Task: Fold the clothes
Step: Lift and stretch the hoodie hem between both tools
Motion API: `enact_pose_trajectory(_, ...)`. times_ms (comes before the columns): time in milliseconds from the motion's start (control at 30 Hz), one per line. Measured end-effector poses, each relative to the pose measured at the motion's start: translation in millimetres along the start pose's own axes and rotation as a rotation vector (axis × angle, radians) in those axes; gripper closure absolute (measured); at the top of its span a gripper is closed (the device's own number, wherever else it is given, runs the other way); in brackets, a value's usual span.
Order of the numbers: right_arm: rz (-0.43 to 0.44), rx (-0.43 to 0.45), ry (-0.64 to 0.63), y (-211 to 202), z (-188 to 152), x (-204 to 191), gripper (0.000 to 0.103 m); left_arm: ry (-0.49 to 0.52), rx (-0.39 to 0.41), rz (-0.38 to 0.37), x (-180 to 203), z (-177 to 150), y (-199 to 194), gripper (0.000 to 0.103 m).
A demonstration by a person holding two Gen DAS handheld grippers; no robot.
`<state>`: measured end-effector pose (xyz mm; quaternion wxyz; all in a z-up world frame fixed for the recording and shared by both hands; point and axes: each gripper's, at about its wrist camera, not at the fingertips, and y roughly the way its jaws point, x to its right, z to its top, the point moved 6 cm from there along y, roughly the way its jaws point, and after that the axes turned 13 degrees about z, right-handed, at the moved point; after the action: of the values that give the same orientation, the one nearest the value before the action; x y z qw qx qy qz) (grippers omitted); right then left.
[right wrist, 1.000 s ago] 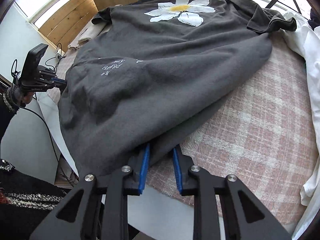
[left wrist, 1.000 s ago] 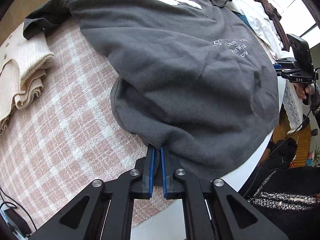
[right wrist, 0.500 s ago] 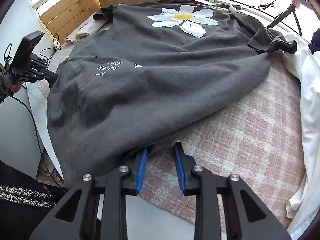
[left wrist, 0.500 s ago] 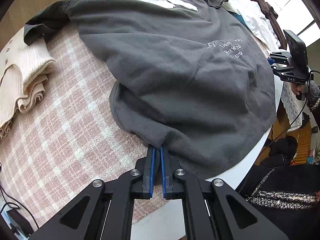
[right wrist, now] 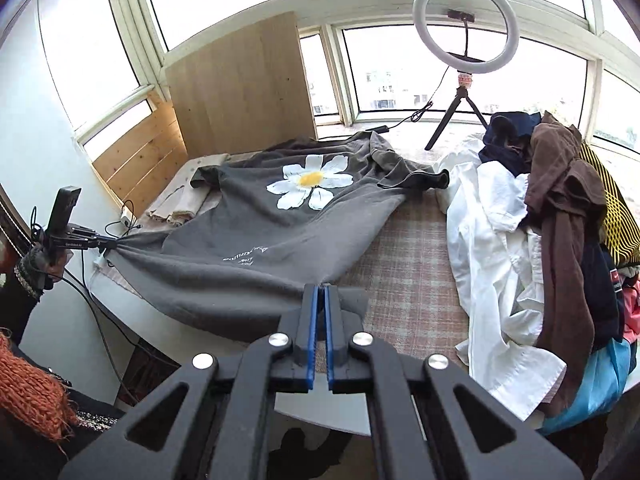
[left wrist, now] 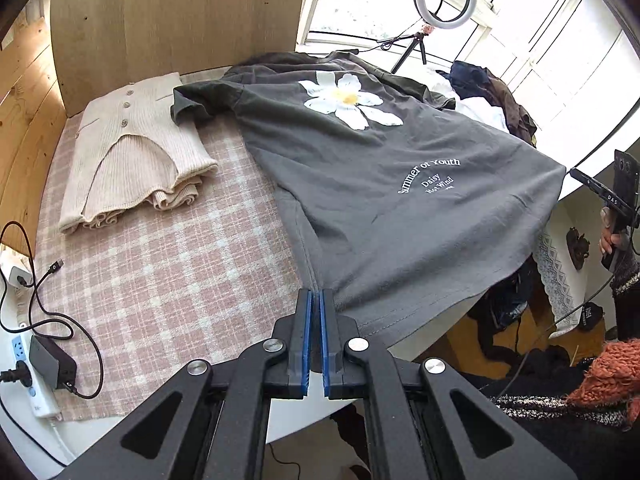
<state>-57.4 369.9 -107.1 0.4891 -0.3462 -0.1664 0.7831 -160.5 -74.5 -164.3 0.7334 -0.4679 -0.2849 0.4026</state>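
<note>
Your left gripper was clamped narrowly on the near hem corner of the grey T-shirt, blue pads almost touching with fabric pinched between them. Your right gripper was likewise closed tight on the opposite hem corner, which bunched at its fingertips. Between these two grips, the hem hung past the near edge of the white table, sagging slightly in the middle.

Beyond the hem, the T-shirt lay across the pink plaid cloth, white lettering toward the near end and the daisy print toward the far end. Its sleeves lay crumpled at the far side.

To the left of the shirt lay a folded cream knit cardigan, just beside the near sleeve. A power strip with cables sat at the table's near left edge. To the right sat a heap of unfolded clothes, white, brown and navy. Farthest stood a ring light on its tripod by the window.
</note>
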Motion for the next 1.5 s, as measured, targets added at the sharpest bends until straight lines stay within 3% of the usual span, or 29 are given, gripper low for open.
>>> enact_pose_trajectory(100, -0.063, -0.001, 0.074, 3.9, -6.4, 25.5, 0.102, -0.001, -0.040, 0.018, -3.8, -3.6, 18.9, 0.100)
enact_pose_trajectory(200, -0.139, -0.143, 0.152, 43.4, -33.5, 66.3, 0.102, -0.021, -0.120, 0.008, -8.6, -3.4, 59.1, 0.100)
enact_pose_trajectory(267, -0.114, -0.239, 0.190, 71.6, -59.2, 75.7, 0.098, -0.011, -0.160, 0.010, -8.0, -10.2, 76.4, 0.100)
enact_pose_trajectory(400, -0.039, -0.354, 0.186, 111.7, -102.2, 57.9, 0.094, -0.003, -0.174, 0.016, -8.3, -24.6, 75.2, 0.098)
enact_pose_trajectory(467, -0.034, -0.389, 0.158, 124.5, -119.4, 45.6, 0.074, -0.005, -0.162, 0.015, -10.6, -30.6, 65.7, 0.098)
enact_pose_trajectory(533, -0.036, -0.420, 0.154, 134.8, -133.0, 39.3, 0.065, -0.010, -0.155, 0.017, -12.9, -36.2, 57.8, 0.094)
enact_pose_trajectory(633, -0.030, -0.459, 0.157, 144.8, -147.0, 30.8, 0.065, -0.002, -0.162, 0.005, -13.9, -43.6, 57.7, 0.076)
enact_pose_trajectory(833, -0.022, -0.501, 0.118, 151.2, -157.3, 16.6, 0.064, 0.046, -0.195, 0.040, -10.6, -43.8, 92.6, 0.076)
enact_pose_trajectory(900, -0.004, -0.497, 0.110, 151.8, -157.6, 13.1, 0.064, 0.067, -0.206, 0.015, -3.1, -42.1, 106.1, 0.079)
enact_pose_trajectory(933, 0.006, -0.494, 0.107, 152.1, -157.8, 11.4, 0.082, 0.085, -0.208, 0.003, 3.2, -41.1, 110.3, 0.095)
enact_pose_trajectory(967, 0.015, -0.492, 0.103, 152.4, -157.9, 9.6, 0.100, 0.101, -0.210, -0.010, 9.3, -39.9, 114.0, 0.099)
enact_pose_trajectory(1100, 0.099, -0.378, 0.155, 132.8, -113.7, 4.6, 0.100, 0.026, -0.129, -0.082, 7.7, -7.7, 84.4, 0.100)
enact_pose_trajectory(1233, 0.083, -0.140, 0.106, 73.4, -0.5, 1.1, 0.100, -0.093, 0.040, -0.084, -30.7, 54.5, 1.5, 0.100)
enact_pose_trajectory(1300, 0.076, -0.057, 0.076, 46.5, 46.8, -4.6, 0.100, -0.104, 0.097, -0.089, -36.4, 71.0, -36.9, 0.100)
enact_pose_trajectory(1400, 0.062, 0.014, 0.020, 15.1, 88.9, -17.8, 0.101, -0.058, 0.125, -0.105, -19.0, 68.6, -68.4, 0.100)
enact_pose_trajectory(1500, 0.041, 0.029, -0.032, 0.0, 100.2, -27.4, 0.101, -0.011, 0.121, -0.086, -3.7, 56.1, -76.6, 0.100)
